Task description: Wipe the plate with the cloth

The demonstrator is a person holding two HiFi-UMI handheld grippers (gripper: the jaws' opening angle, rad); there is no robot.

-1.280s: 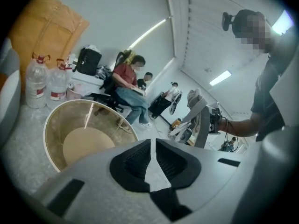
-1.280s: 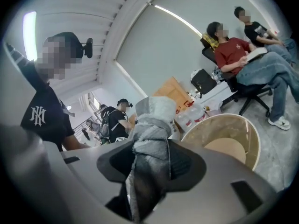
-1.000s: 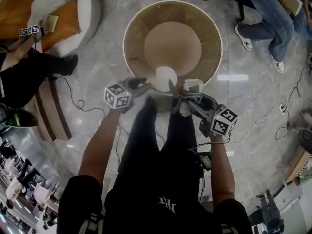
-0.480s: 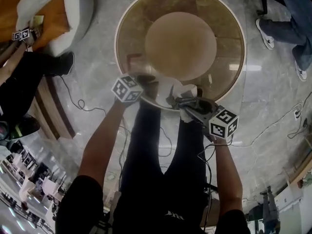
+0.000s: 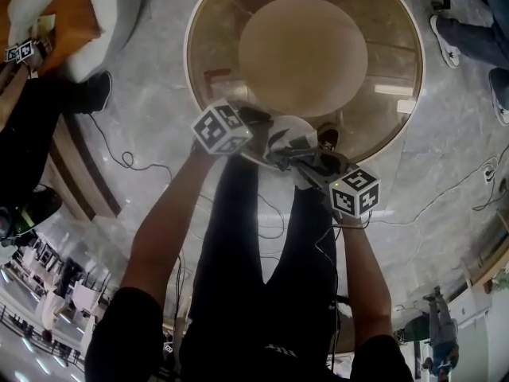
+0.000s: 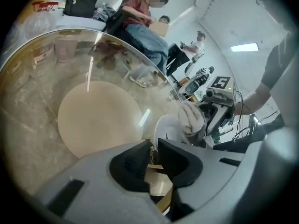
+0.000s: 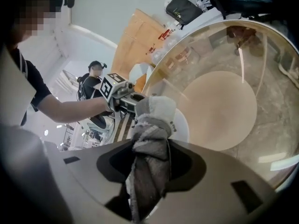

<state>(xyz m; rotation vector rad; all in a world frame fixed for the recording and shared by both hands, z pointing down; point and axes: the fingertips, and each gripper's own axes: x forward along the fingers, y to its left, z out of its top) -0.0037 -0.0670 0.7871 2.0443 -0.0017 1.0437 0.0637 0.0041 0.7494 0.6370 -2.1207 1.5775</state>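
Nearest, the right tool (image 7: 150, 146) is clamped on a bunched grey terry cloth (image 7: 152, 118), whose wad touches the round white plate (image 7: 182, 125). The left tool (image 6: 153, 147) pinches the plate's rim at the near edge of the round glass worktop (image 6: 32, 125).

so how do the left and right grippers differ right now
The right gripper has its jaws clamped on a bunched grey-and-white cloth; the left gripper has its jaws almost together with no cloth. The right gripper brings its cloth to the white plate; the left gripper sits at the plate's rim, and whether it pinches the rim is unclear. Both meet at the plate.
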